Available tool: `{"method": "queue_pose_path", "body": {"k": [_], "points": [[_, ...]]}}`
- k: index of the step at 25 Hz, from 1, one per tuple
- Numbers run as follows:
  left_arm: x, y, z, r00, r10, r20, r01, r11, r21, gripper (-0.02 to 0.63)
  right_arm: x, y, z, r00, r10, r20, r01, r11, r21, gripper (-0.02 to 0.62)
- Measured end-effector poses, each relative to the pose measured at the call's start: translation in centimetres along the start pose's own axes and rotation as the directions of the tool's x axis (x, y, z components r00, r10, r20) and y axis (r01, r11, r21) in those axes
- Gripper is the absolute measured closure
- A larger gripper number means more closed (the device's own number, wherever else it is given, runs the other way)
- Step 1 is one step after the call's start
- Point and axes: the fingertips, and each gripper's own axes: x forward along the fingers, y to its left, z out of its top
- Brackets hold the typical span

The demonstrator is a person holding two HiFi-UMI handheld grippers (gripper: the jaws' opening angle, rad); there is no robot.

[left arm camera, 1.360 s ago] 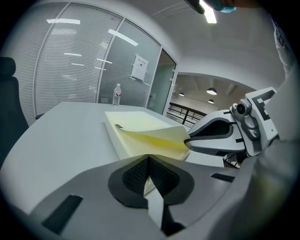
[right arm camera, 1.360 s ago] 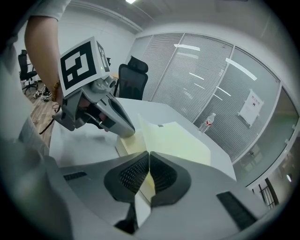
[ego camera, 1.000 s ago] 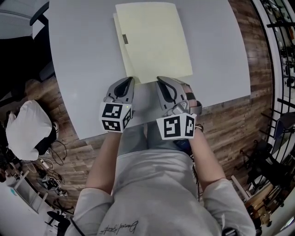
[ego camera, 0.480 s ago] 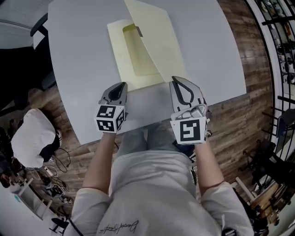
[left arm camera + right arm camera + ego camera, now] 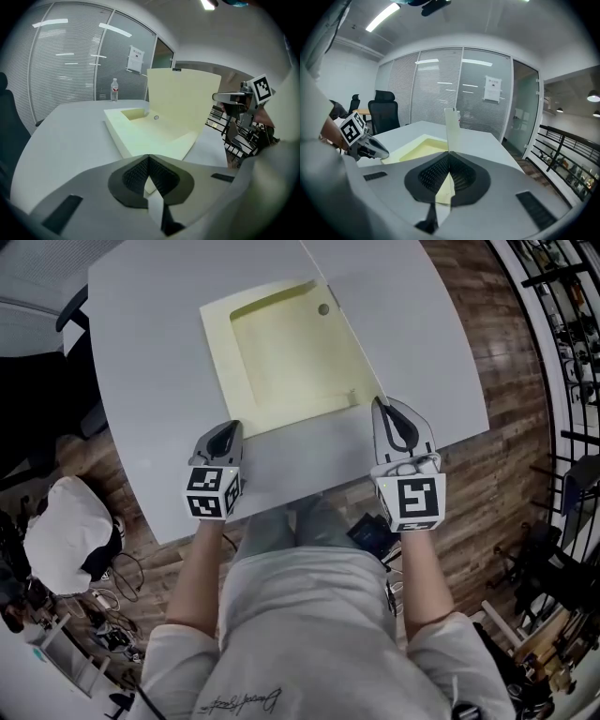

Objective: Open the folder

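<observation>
Grey counter (image 5: 150,352) carries the folder (image 5: 281,362), centred. Right gripper (image 5: 382,407) jaws pinch the cover (image 5: 183,98), which stands upright. Left gripper (image 5: 228,430) jaws clamp the near-left corner. Recommended: swing the cover rightward smoothly, base pinned, until flat.

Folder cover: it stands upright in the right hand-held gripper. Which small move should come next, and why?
Probably swing the right hand-held gripper rightward and down, laying the cover flat on the table. It stands about upright, pinched at its near corner, while the left hand-held gripper pins the base: only half open.
</observation>
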Motion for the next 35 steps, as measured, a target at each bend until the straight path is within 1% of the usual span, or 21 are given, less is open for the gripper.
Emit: {"method": "queue_pose_path", "body": {"k": [5, 8, 12, 17, 26, 35], "points": [[-0.1, 0.2, -0.1, 1.000, 0.020, 0.001, -0.020, 1.000, -0.010, 0.597, -0.5, -3.3, -1.6, 0.999, -0.047, -0.016, 0.048, 0.998, 0.047, 0.571], [-0.3, 0.2, -0.1, 0.999, 0.037, 0.000, -0.037, 0.999, -0.007, 0.597, -0.7, -5.1, -2.8, 0.997, -0.065, -0.031, 0.068, 0.993, 0.093, 0.571], [-0.3, 0.6, -0.1, 0.998, 0.059, -0.007, -0.059, 0.998, -0.002, 0.597, -0.5, -7.0, -4.5, 0.995, -0.081, -0.056, 0.088, 0.986, 0.145, 0.571], [-0.4, 0.7, -0.2, 0.996, 0.092, -0.006, -0.092, 0.996, -0.013, 0.597, -0.3, -9.2, -6.6, 0.993, -0.087, -0.080, 0.101, 0.975, 0.196, 0.571], [-0.7, 0.5, 0.1, 0.991, 0.136, -0.003, -0.136, 0.991, -0.015, 0.597, 0.6, -14.1, -11.1, 0.985, -0.094, -0.141, 0.138, 0.930, 0.342, 0.571], [-0.7, 1.2, 0.2, 0.985, 0.172, 0.003, -0.172, 0.985, 0.000, 0.597, 2.1, -16.0, -15.4, 0.975, -0.089, -0.205, 0.173, 0.878, 0.446, 0.568]]}}
